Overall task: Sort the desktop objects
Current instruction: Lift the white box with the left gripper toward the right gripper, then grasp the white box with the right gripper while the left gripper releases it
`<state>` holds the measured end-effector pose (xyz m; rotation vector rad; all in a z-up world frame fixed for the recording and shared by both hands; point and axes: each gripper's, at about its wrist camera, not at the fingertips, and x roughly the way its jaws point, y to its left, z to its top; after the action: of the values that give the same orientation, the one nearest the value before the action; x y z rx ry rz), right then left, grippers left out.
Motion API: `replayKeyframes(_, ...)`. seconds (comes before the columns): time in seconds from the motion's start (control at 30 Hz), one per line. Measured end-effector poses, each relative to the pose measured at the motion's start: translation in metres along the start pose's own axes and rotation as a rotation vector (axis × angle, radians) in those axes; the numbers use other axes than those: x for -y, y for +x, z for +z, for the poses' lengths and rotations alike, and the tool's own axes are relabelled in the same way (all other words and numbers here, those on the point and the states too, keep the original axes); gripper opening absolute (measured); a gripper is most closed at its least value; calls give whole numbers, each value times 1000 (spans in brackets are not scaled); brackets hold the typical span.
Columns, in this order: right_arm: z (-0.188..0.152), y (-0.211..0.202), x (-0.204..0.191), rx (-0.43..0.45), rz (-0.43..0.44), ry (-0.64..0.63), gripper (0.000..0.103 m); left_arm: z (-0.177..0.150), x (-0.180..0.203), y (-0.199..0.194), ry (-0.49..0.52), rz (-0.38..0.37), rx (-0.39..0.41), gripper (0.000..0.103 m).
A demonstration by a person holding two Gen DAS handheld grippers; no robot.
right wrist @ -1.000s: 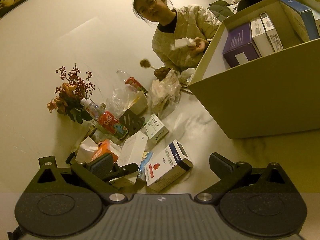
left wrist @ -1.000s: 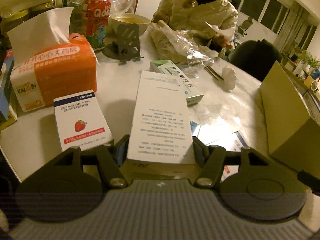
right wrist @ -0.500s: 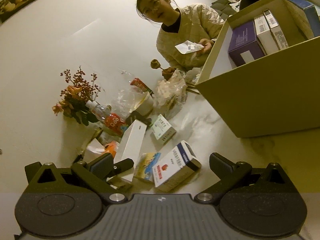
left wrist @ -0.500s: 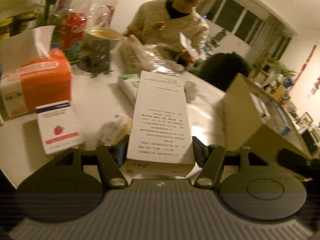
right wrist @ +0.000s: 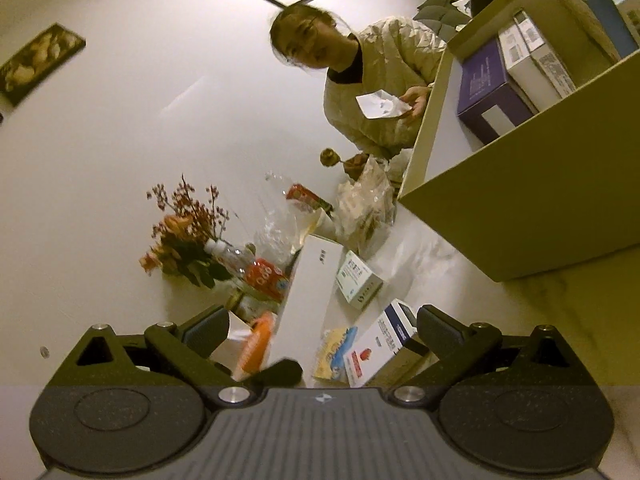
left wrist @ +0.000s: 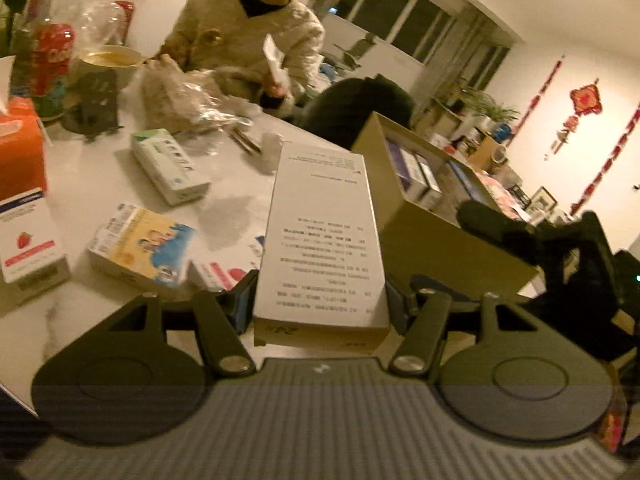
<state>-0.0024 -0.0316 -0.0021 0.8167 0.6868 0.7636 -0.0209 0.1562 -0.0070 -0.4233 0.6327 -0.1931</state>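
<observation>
Swung rightward since a second ago, left gripper (left wrist: 322,300) clamped on the tall white printed cardboard carton (left wrist: 322,240), lifted above the white marble table (left wrist: 100,176) just left of the open tan cardboard storage box (left wrist: 440,236). Right gripper (right wrist: 322,328) spread wide with nothing between its fingers, near the red-and-white strawberry medicine box (right wrist: 378,344) lying on the table.

my left wrist cam sits low over the table (left wrist: 100,176), close in, looking forward across it toward the cardboard box (left wrist: 436,236) and the far windows. my right wrist cam is low too, tilted up hard, box wall (right wrist: 532,200) looming near on its right. both views share the green-white carton (left wrist: 170,166) (right wrist: 358,280), the red bottle (left wrist: 50,64) (right wrist: 266,278) and the seated woman (left wrist: 248,36) (right wrist: 360,80).
</observation>
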Motion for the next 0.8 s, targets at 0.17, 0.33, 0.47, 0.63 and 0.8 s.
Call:
replayKeyframes(0.17,4,-9,4,23,18,27,99,-3,9,3,25,-36,-21,62)
replayKeyframes(0.33,4,-12,7,18,48,46,96,-6,18,6,52,-73,-44,62)
replayKeyframes(0.47,3,-13,6,10,54,44,94,-9,27,7,78,-107,-53,62)
replayKeyframes(0.63,2,-15,7,3,59,44,87,-12,35,12,99,-144,-78,62)
replayKeyframes(0.8,2,-19,9,-1,54,45,73,-13,35,17,101,-160,-91,62)
